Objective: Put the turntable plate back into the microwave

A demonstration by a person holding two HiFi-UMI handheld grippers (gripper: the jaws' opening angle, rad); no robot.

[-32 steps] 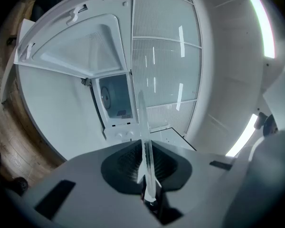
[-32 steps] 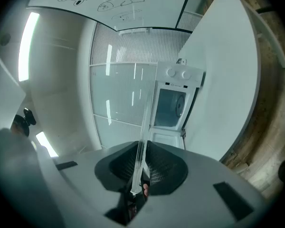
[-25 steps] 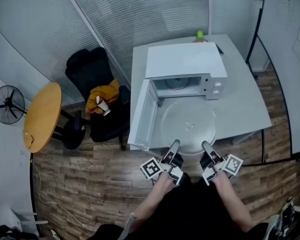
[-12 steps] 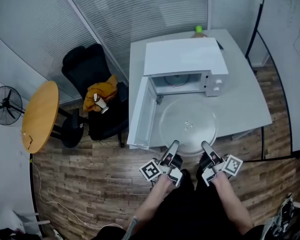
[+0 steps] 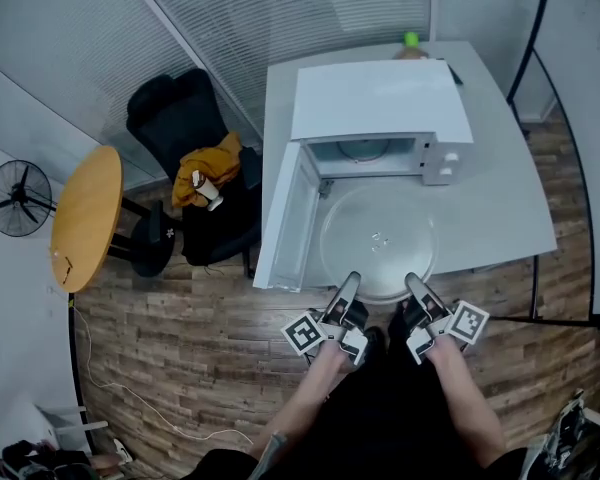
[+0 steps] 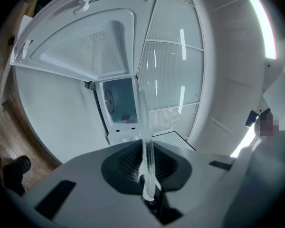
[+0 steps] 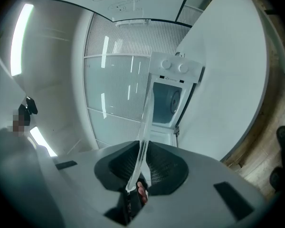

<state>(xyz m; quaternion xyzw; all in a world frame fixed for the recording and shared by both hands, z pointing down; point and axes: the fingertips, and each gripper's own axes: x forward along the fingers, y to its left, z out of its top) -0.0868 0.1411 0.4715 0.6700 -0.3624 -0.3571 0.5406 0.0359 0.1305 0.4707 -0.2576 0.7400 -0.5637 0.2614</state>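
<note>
I count: one microwave (image 5: 380, 118), one turntable plate (image 5: 378, 243), one left hand-held gripper (image 5: 351, 282), one right hand-held gripper (image 5: 413, 283), one chair (image 5: 172, 118), one fan (image 5: 18, 199), one round table (image 5: 85, 228).

left tongs (image 5: 351, 280) and right tongs (image 5: 413, 281) clamp the turntable plate (image 5: 378, 244) before the microwave (image 5: 380, 103).

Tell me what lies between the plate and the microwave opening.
Nothing. In the head view the plate is held right before the open microwave, whose door stands off to the left.
</note>
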